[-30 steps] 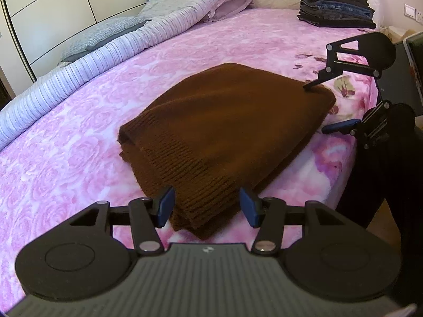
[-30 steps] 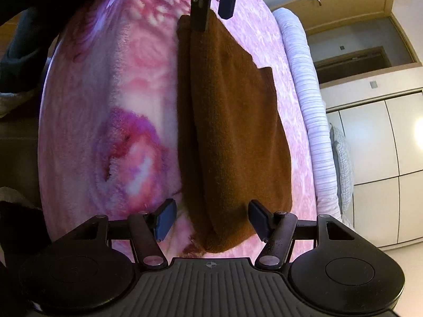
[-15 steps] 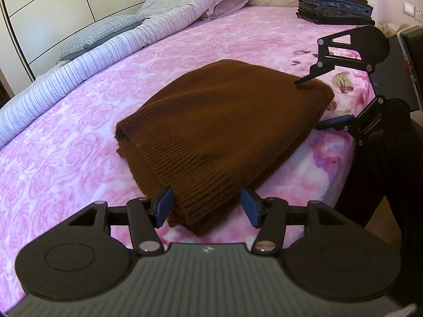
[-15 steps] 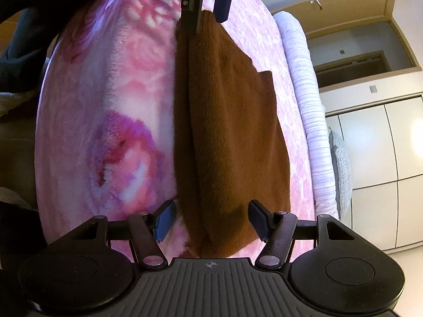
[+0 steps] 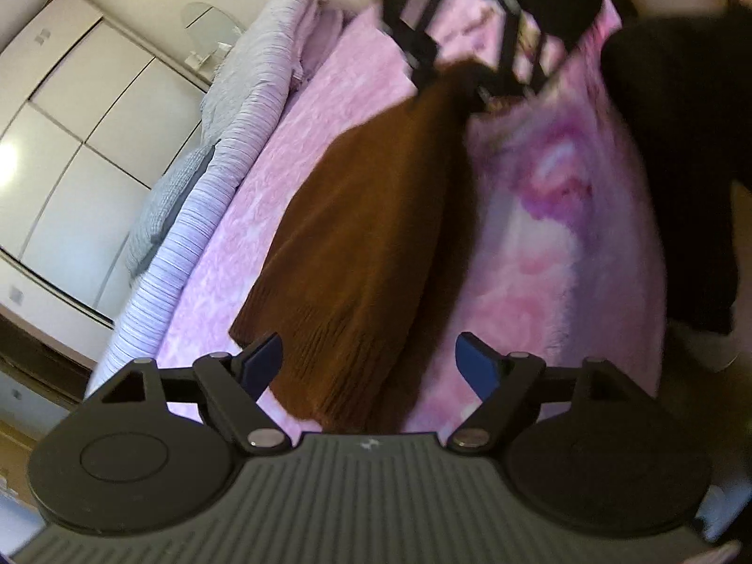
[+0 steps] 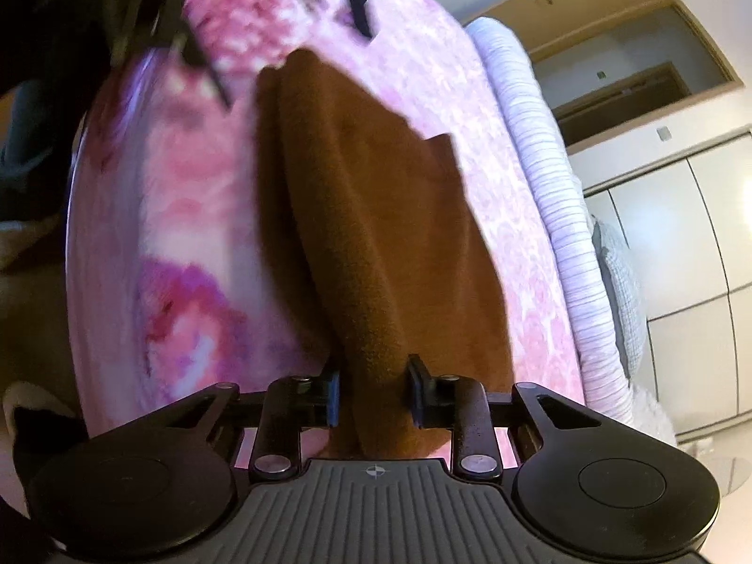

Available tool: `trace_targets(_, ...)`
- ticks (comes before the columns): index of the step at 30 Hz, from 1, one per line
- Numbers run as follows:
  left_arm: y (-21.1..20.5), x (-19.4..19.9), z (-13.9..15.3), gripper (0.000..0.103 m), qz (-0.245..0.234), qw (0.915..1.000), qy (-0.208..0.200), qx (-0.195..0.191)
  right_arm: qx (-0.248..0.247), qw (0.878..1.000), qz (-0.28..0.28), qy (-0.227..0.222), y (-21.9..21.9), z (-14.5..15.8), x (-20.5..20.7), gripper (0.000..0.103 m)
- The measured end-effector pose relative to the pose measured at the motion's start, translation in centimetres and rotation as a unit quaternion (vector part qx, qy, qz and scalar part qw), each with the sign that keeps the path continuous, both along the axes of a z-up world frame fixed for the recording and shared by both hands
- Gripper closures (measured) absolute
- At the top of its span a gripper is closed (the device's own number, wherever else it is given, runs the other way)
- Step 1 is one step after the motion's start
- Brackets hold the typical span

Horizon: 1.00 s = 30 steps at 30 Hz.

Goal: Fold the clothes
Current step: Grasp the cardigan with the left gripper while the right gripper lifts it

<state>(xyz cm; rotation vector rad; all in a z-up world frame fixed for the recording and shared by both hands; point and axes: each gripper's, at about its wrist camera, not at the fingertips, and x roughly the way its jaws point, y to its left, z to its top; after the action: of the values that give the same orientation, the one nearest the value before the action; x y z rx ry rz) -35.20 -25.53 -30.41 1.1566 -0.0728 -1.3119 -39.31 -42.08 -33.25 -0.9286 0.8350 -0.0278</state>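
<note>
Right wrist view is showing the change of the last half second: the right gripper (image 6: 373,392), which was standing wide open around the near end of the brown sweater (image 6: 376,216), is now nearly closed, its blue pads pinching a thick ridge of the knit between them. The left gripper (image 5: 369,362) is spread wide with nothing between its fingers, hanging just over the sweater's ribbed hem, and its camera is now looking down the length of the garment where before it was looking across it; both pictures are blurring with motion. This is suggesting that one end is already taken and the other is about to be, so the sweater may be getting lifted or doubled again, though which is not settled.

The sweater is lying on the pink flowered bedspread (image 5: 554,244), close to that bedspread's outer edge, well apart from the striped quilt (image 5: 197,216) along the bedspread's far side. It is already looking folded into a long, layered, soft bundle
</note>
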Motion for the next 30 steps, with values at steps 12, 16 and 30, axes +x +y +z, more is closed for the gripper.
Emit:
trace_targets(12,-3.9,-0.5,-2.8,0.033,0.002,0.9961,-0.086,0.017,0.112,0.993,-0.03,-0.028,-2.1,6.1,0.5,0.078)
trace_targets(16,-5.2,-0.7,-3.8,0.075,0.003,0.9931,-0.115,0.023,0.106,0.994,-0.027,-0.026,-1.6,5.6,-0.1,0.077)
trace_targets(30,-7.9,4.3,2.8,0.083,0.042,0.993,0.106,0.034,-0.034,0.999,-0.01,-0.03,1.8,-1.9,-1.9,0.044)
